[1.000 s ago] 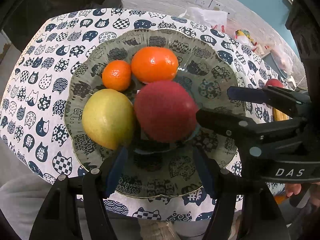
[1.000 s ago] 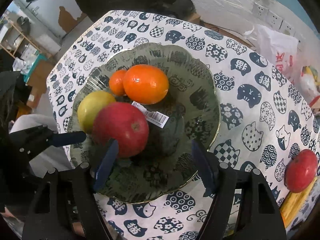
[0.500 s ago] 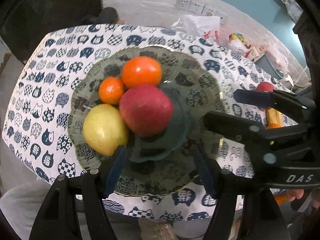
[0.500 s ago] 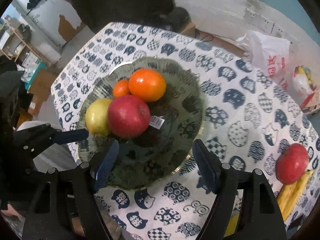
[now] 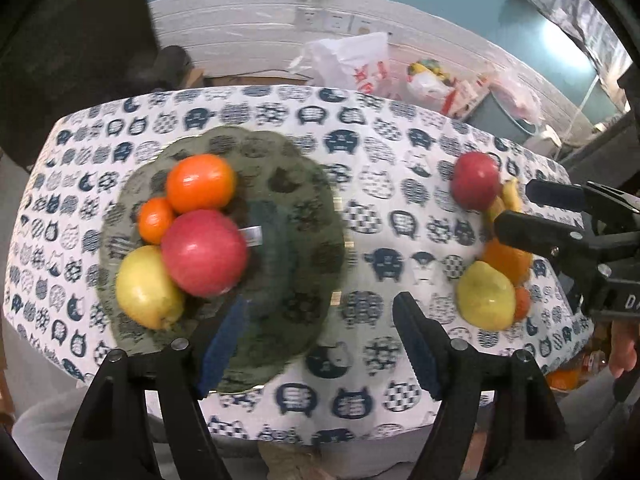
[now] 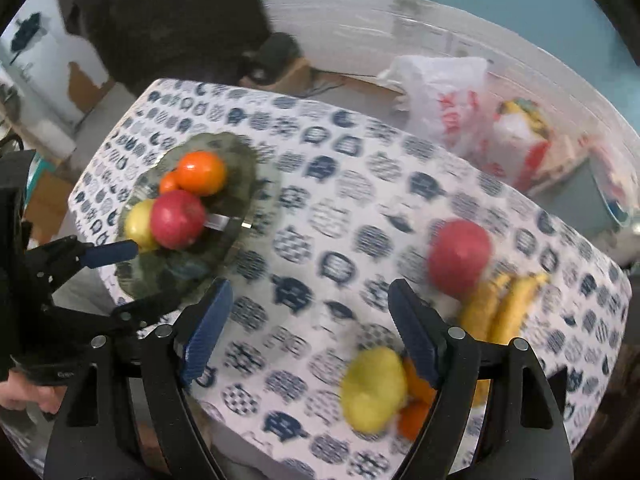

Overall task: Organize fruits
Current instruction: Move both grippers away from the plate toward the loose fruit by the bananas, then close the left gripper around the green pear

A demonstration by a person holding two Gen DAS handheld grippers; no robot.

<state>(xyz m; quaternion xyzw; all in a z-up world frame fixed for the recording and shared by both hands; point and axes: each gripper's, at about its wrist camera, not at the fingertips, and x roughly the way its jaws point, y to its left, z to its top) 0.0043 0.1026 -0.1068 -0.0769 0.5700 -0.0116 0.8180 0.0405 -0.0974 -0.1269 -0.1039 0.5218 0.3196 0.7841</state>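
Left gripper (image 5: 320, 344) jaws wide apart, nothing held, over the near edge of the glass plate (image 5: 304, 184). Right gripper (image 6: 308, 332) also spread and empty, above the cat-print tablecloth (image 6: 320, 200). Plate holds pear (image 5: 146, 288), red apple (image 5: 204, 252), two oranges (image 5: 200, 184). Farther right: loose pear (image 5: 486, 300), second apple (image 5: 476, 180), bananas (image 6: 504, 308). Plastic bag (image 6: 444, 96) behind the table.

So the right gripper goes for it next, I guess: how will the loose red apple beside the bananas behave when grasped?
The red apple looks round and smooth, so it may roll or slip if nudged off-centre. It seems to touch the bananas, which might shift. The open right gripper looks wide enough.
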